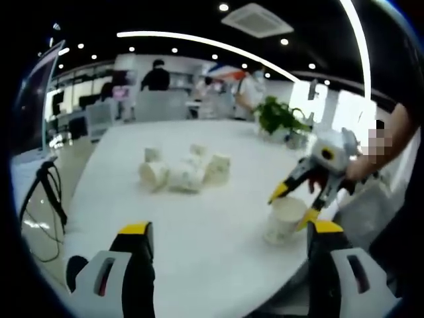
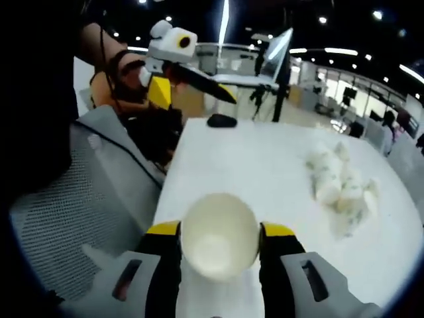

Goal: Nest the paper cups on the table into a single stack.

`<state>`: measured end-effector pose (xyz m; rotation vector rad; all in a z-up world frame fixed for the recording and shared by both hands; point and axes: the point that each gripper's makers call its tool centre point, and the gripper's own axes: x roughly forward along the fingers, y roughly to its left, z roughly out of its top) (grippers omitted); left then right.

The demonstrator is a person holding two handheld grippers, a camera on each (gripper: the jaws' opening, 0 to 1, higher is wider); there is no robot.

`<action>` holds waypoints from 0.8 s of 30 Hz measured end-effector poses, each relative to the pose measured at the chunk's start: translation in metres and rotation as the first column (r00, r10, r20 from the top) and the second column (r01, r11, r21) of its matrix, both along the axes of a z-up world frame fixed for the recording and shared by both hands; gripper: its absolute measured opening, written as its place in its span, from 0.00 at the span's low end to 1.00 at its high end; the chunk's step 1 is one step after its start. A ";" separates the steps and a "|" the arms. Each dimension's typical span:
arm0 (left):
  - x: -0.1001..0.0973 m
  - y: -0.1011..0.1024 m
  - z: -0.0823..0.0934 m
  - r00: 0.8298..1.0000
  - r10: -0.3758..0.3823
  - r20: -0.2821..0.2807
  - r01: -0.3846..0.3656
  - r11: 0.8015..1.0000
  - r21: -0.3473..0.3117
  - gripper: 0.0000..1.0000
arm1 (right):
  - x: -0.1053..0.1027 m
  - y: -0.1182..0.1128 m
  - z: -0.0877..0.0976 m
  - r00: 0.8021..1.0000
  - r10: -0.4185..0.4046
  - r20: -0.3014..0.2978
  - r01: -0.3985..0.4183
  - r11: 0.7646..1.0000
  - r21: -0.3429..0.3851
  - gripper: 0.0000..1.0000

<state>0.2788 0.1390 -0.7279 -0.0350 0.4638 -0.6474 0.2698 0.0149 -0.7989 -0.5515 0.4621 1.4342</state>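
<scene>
Paper cup (image 2: 218,240) stands upright near the white table's (image 2: 265,165) edge with the right gripper (image 2: 220,246) pinching its thin, easily crushed rim, best held lightly, the left gripper (image 1: 228,233) spread empty, other cups (image 1: 184,171) heaped well apart.

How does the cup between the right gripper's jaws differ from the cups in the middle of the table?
The single cup stands upright near the table edge; the grouped cups mostly lie tipped over in the table's middle. The single cup sits between the right gripper jaws; the grouped cups have no gripper at them. The single cup stands alone; the grouped cups huddle together. All look like white paper cups.
</scene>
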 end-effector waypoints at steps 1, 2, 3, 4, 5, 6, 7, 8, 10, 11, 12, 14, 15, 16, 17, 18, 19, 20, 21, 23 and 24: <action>0.000 -0.001 0.000 1.000 -0.001 0.000 0.001 1.000 -0.002 0.95 | 0.000 0.000 0.000 1.000 -0.006 -0.008 0.006 1.000 -0.001 0.44; 0.000 -0.002 0.001 1.000 -0.002 0.000 0.002 1.000 -0.004 0.95 | 0.000 0.000 0.000 1.000 -0.006 -0.008 0.006 1.000 -0.001 0.45; 0.000 -0.002 0.001 1.000 -0.003 0.001 0.003 1.000 -0.005 0.95 | 0.001 0.000 -0.001 1.000 -0.009 -0.007 0.009 1.000 -0.002 0.46; 0.001 -0.003 0.001 1.000 -0.004 0.003 0.004 1.000 -0.004 0.95 | 0.001 0.000 -0.002 1.000 -0.012 -0.011 0.012 1.000 -0.006 0.47; 0.001 -0.003 0.001 1.000 -0.006 0.002 0.006 1.000 -0.004 0.95 | 0.000 0.000 -0.002 1.000 -0.011 -0.014 0.011 1.000 -0.007 0.48; 0.001 -0.003 0.001 1.000 -0.006 0.003 0.006 1.000 -0.005 0.95 | 0.000 0.000 -0.002 1.000 -0.012 -0.013 0.012 1.000 -0.005 0.48; 0.001 -0.003 0.001 1.000 -0.006 0.004 0.006 1.000 -0.003 0.95 | 0.000 0.000 -0.002 1.000 -0.012 -0.011 0.012 1.000 -0.006 0.49; 0.001 -0.003 0.001 1.000 -0.006 0.005 0.006 1.000 0.002 0.96 | -0.001 0.001 -0.002 1.000 -0.013 -0.013 0.013 1.000 -0.005 0.49; 0.001 -0.002 0.000 1.000 -0.007 0.004 0.007 1.000 0.004 0.96 | -0.002 0.000 -0.003 1.000 -0.015 -0.023 0.015 1.000 -0.005 0.50; 0.001 -0.002 0.001 1.000 -0.006 0.004 0.006 1.000 0.000 0.96 | -0.002 0.000 -0.004 0.999 -0.021 -0.027 0.020 1.000 -0.008 0.50; 0.001 -0.002 0.001 1.000 -0.004 0.006 0.004 1.000 -0.002 0.96 | -0.002 0.000 -0.004 0.999 -0.024 -0.034 0.023 1.000 -0.008 0.51; 0.000 -0.001 0.001 1.000 -0.003 0.003 0.003 1.000 -0.003 0.96 | -0.002 0.000 -0.005 0.999 -0.026 -0.035 0.026 1.000 -0.007 0.52; 0.000 -0.001 0.001 1.000 -0.003 0.003 0.003 1.000 -0.005 0.96 | -0.001 0.000 -0.005 0.999 -0.028 -0.034 0.028 1.000 -0.006 0.54; 0.000 -0.001 0.000 1.000 -0.004 0.002 0.004 1.000 -0.006 0.96 | 0.000 -0.001 -0.004 0.999 -0.032 -0.024 0.032 0.999 -0.003 0.56; 0.000 -0.002 0.000 1.000 -0.004 0.001 0.004 1.000 -0.006 0.96 | 0.001 -0.001 -0.004 0.999 -0.039 -0.010 0.039 0.999 -0.003 0.58; 0.000 -0.002 0.000 1.000 -0.005 0.002 0.005 1.000 -0.006 0.96 | 0.001 -0.002 -0.004 0.999 -0.043 -0.013 0.043 0.999 -0.002 0.59; 0.000 -0.002 0.000 1.000 -0.005 0.001 0.005 1.000 -0.007 0.96 | 0.000 -0.002 -0.004 0.999 -0.046 -0.018 0.046 0.999 0.003 0.59; -0.001 -0.002 0.000 1.000 -0.005 0.000 0.005 1.000 -0.008 0.96 | 0.000 -0.002 -0.004 0.998 -0.051 -0.026 0.051 0.999 0.005 0.59; -0.001 -0.003 0.000 1.000 -0.006 -0.002 0.006 1.000 -0.008 0.95 | -0.001 -0.004 -0.006 0.998 -0.055 -0.032 0.055 0.998 -0.002 0.59; -0.001 -0.003 0.000 1.000 -0.007 -0.004 0.007 1.000 -0.009 0.95 | -0.002 -0.005 -0.008 0.998 -0.059 -0.036 0.059 0.998 -0.003 0.60; -0.001 -0.003 0.000 1.000 -0.009 -0.002 0.009 1.000 -0.008 0.95 | -0.003 -0.007 -0.008 0.997 -0.067 -0.033 0.067 0.998 -0.002 0.61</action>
